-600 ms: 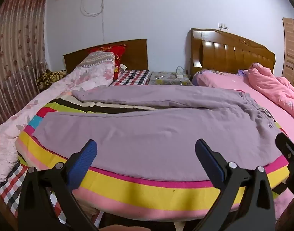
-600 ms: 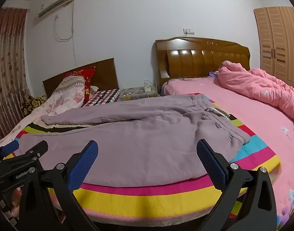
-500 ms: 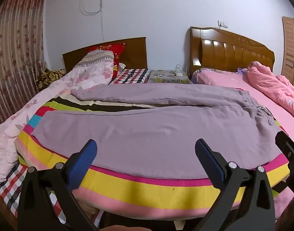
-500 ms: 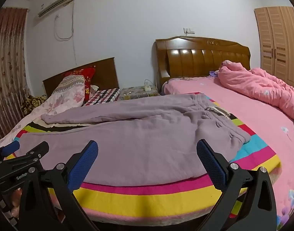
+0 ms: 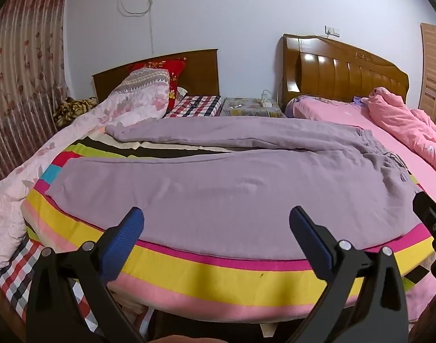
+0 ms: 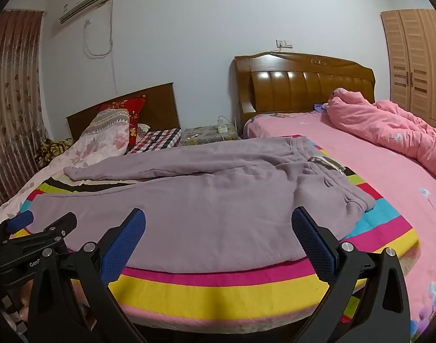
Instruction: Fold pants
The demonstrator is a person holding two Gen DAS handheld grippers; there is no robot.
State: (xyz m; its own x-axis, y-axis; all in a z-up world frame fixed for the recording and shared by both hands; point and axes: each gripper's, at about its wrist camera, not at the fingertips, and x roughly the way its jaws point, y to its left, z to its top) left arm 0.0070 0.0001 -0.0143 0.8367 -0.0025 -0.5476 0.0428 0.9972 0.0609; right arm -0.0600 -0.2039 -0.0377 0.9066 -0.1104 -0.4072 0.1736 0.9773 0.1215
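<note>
Pants (image 5: pixel 232 188) lay spread flat across striped blanket (image 5: pixel 218 274), same place as 0.6 s before; waistband at right, legs to left. Left gripper (image 5: pixel 216 228) and right gripper (image 6: pixel 218 228) still hovered at near bed edge, both jaws wide apart, empty. View barely shifted.

Both views low at the bed's near edge, facing across it toward the headboards and back wall. Left wrist view looking out between the open left tool (image 5: pixel 216 223); right wrist view likewise from the right tool (image 6: pixel 218 224). Shared: lilac pants (image 5: pixel 232 188) (image 6: pixel 195 197), striped blanket (image 5: pixel 218 271), wooden headboard (image 6: pixel 303 83).
</note>
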